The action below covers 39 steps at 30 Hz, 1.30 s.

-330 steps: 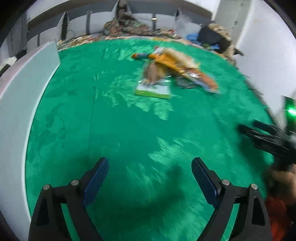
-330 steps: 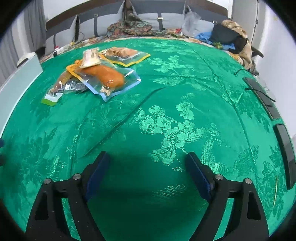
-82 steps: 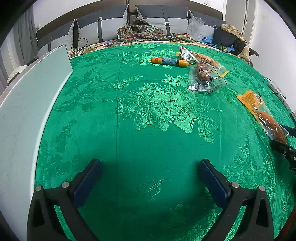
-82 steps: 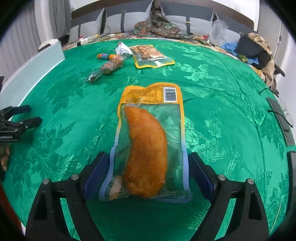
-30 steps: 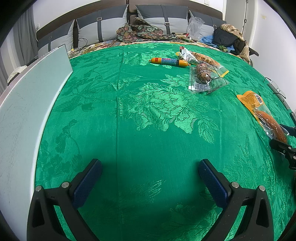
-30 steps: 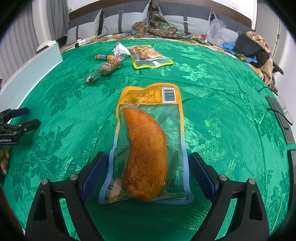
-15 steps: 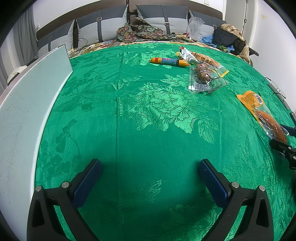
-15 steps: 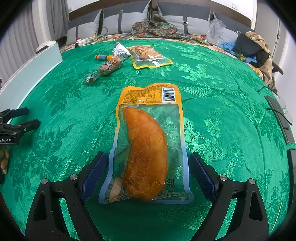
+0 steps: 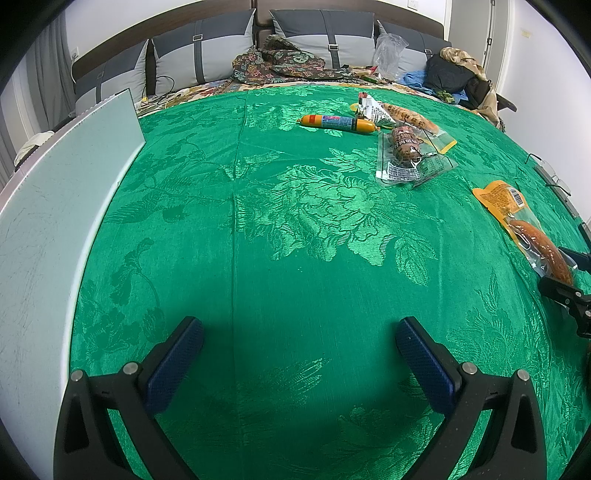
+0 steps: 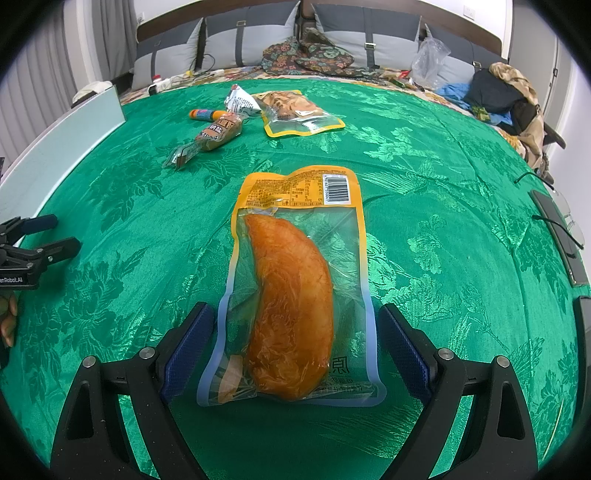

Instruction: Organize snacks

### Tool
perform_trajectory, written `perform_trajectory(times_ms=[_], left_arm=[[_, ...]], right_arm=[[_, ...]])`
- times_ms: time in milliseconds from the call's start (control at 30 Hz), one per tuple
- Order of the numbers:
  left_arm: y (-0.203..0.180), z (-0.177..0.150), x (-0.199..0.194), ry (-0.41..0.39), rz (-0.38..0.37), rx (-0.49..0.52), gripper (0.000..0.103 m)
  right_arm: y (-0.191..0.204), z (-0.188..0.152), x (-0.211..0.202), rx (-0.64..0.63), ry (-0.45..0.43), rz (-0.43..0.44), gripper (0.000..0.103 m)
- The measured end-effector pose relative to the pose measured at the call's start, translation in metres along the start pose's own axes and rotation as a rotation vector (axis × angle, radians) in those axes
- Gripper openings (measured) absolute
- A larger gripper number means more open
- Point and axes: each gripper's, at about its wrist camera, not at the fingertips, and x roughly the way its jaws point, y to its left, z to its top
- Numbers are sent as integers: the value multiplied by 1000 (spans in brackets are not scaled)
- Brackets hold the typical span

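A clear and orange pouch holding a fried chicken piece (image 10: 291, 280) lies flat on the green cloth. My right gripper (image 10: 293, 314) is open, one finger on each side of the pouch's near end, pads not pressing it. Farther back lie a yellow-edged snack pouch (image 10: 295, 110), a brown sausage pack (image 10: 218, 134), an orange sausage stick (image 10: 203, 114) and a small white packet (image 10: 240, 99). My left gripper (image 9: 299, 328) is open over bare cloth, far from the snacks. In the left wrist view the chicken pouch (image 9: 517, 218) is at the right, by the right gripper (image 9: 559, 269).
A white board (image 9: 55, 206) stands along the left edge of the cloth. Dark flat devices with cables (image 10: 561, 236) lie at the right edge. Grey cushions (image 9: 325, 33), patterned fabric and clothes are piled at the back.
Nothing moved in the last second. Eleven seconds ago the snacks lay in one pile; now they lie spread apart, with the chicken pouch alone between my right fingers.
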Motion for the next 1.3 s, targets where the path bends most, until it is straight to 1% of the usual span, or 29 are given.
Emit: perform_trajectory(times_ms=[1067,1233,1300], left_arm=[[-3,2,3,1,-2,1,103],[-3,7,5,22,-18,21,103],[-4,13,8,45,-42,27,103]], right_arm=[[0,0,0,2,-1,1,93],[0,0,0,2,-1,1,93],[0,0,0,2,-1,1,93]])
